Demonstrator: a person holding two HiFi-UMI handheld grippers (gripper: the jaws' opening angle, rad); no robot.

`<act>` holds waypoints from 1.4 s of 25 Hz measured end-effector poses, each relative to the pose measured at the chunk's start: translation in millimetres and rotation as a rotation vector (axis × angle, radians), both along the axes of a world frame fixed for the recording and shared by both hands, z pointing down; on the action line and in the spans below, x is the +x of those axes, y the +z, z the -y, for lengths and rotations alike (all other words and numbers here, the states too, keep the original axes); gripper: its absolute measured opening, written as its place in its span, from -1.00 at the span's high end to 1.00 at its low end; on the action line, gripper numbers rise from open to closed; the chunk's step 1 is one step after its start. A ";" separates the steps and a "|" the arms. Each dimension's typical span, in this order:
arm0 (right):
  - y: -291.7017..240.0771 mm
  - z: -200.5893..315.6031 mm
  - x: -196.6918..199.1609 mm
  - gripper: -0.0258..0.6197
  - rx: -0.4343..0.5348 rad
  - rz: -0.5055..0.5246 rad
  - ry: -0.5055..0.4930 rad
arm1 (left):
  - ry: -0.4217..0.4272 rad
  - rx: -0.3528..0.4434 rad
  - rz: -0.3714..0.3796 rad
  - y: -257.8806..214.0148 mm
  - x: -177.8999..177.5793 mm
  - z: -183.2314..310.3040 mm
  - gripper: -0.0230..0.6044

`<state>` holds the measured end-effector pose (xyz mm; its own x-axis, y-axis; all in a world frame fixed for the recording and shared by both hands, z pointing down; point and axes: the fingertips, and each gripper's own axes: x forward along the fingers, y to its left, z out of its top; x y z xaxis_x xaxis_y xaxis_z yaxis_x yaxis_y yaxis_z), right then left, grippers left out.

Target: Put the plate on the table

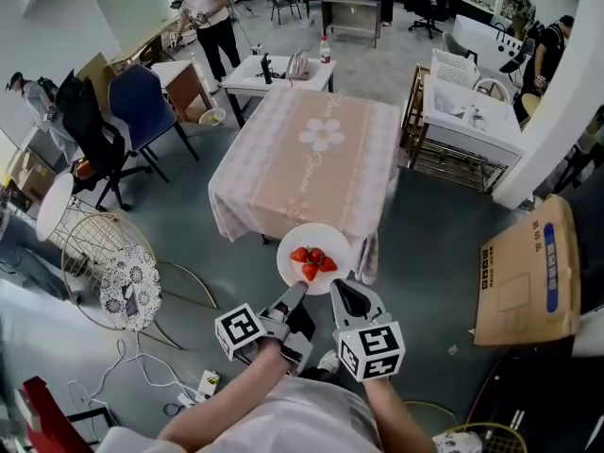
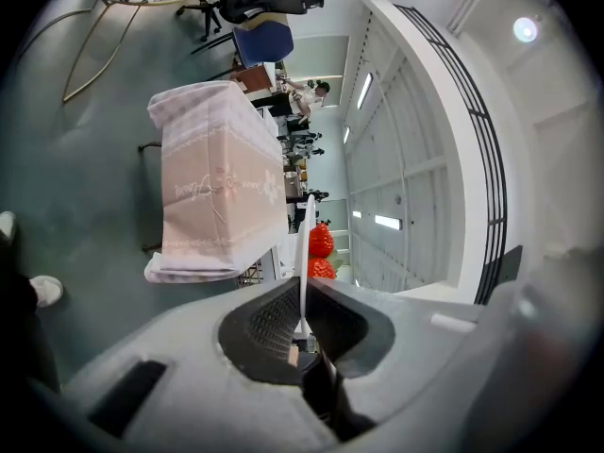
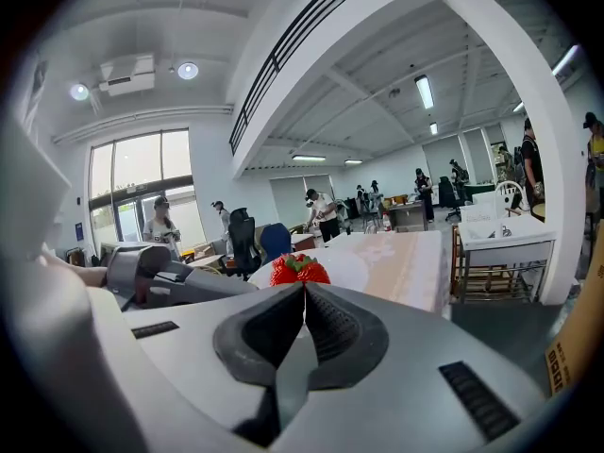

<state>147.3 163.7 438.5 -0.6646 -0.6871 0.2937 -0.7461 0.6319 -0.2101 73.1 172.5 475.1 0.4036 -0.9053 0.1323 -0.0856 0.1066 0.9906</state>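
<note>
A white plate (image 1: 313,257) with a few red strawberries (image 1: 312,261) hangs in the air just off the near edge of the table (image 1: 311,159), which has a pink flowered cloth. My left gripper (image 1: 294,296) is shut on the plate's near left rim, my right gripper (image 1: 337,293) on its near right rim. The left gripper view has the plate (image 2: 305,243) edge-on between the left gripper (image 2: 303,287) jaws, strawberries (image 2: 321,242) beside it and the table (image 2: 222,182) ahead. In the right gripper view, strawberries (image 3: 299,270) sit just past the right gripper (image 3: 304,289).
A cardboard box (image 1: 528,272) lies on the floor at the right. At the left stands a wire stool with a lace cover (image 1: 127,283), with cables (image 1: 179,385) on the floor near it. A white sink cart (image 1: 472,111) is right of the table. Chairs (image 1: 142,102) and people are further back.
</note>
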 end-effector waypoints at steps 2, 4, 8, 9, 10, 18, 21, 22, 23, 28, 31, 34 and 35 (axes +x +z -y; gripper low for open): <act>-0.4 2.5 4.6 0.91 0.002 0.005 -0.001 | -0.002 0.000 0.001 -0.2 5.4 3.7 0.87; -0.8 4.4 10.2 0.90 0.005 0.006 0.001 | 0.000 0.003 0.002 -0.5 11.6 6.3 0.87; -2.6 9.9 24.0 0.91 0.010 0.004 0.015 | 0.010 0.001 0.011 1.4 23.2 10.6 0.87; -3.0 11.7 26.2 0.91 0.011 0.005 0.019 | 0.012 0.000 0.009 1.4 25.4 12.4 0.87; -2.6 13.3 27.3 0.90 0.011 0.005 0.020 | 0.015 0.001 0.007 1.2 26.7 14.1 0.87; 0.7 25.4 12.2 0.90 0.013 -0.006 0.021 | 0.020 0.023 -0.007 -1.5 12.1 31.3 0.87; 3.8 35.2 2.0 0.90 0.011 -0.015 0.022 | 0.024 0.019 -0.008 2.7 1.9 41.9 0.87; 4.8 39.6 -2.4 0.91 0.010 -0.019 0.024 | 0.026 0.016 -0.012 4.4 -2.4 46.4 0.87; 5.7 44.6 -7.4 0.90 0.010 -0.022 0.027 | 0.028 0.013 -0.016 6.1 -7.2 51.4 0.87; 7.8 74.3 -38.7 0.91 0.003 -0.039 0.045 | 0.046 0.004 -0.038 10.1 -36.5 81.7 0.87; 7.3 94.7 -57.6 0.91 0.003 -0.046 0.061 | 0.057 0.005 -0.044 10.9 -55.3 102.8 0.87; 9.8 114.3 -76.8 0.91 -0.005 -0.057 0.070 | 0.061 -0.013 -0.063 16.6 -74.4 120.7 0.87; 10.5 120.2 -83.9 0.91 -0.008 -0.061 0.072 | 0.062 -0.019 -0.069 18.5 -81.2 126.2 0.87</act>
<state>63.4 43.4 449.0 -0.5945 -0.7297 0.3378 -0.8009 0.5749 -0.1675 -8.1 46.3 493.6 0.4677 -0.8759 0.1190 -0.0240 0.1220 0.9922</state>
